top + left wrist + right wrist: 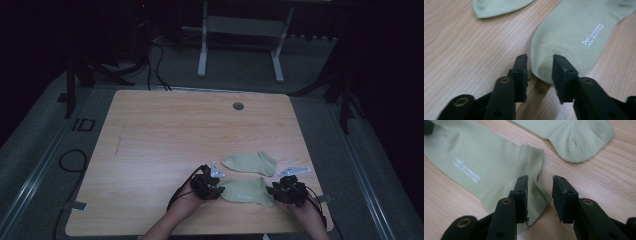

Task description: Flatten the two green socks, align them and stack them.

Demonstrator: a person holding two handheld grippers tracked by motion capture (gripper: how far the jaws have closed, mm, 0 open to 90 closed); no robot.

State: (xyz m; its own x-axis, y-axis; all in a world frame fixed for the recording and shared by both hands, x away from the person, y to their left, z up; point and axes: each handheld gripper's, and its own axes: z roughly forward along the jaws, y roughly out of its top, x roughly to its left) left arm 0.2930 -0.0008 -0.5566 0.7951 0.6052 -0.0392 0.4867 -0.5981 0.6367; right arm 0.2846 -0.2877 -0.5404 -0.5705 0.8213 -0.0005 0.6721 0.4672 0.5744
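Note:
Two pale green socks lie flat on the wooden table. The near sock, with small white print, stretches between my two grippers. My left gripper is open at its toe end, jaws straddling the sock's rounded edge. My right gripper is open at its cuff end, with the cuff corner between the jaws. The far sock lies just behind the near one; its toe shows in the left gripper view and its heel and cuff in the right gripper view.
A round grommet hole sits near the table's far edge. Beyond the table stand a white frame's legs and dark cables on the grey floor. The person's forearms enter from the bottom.

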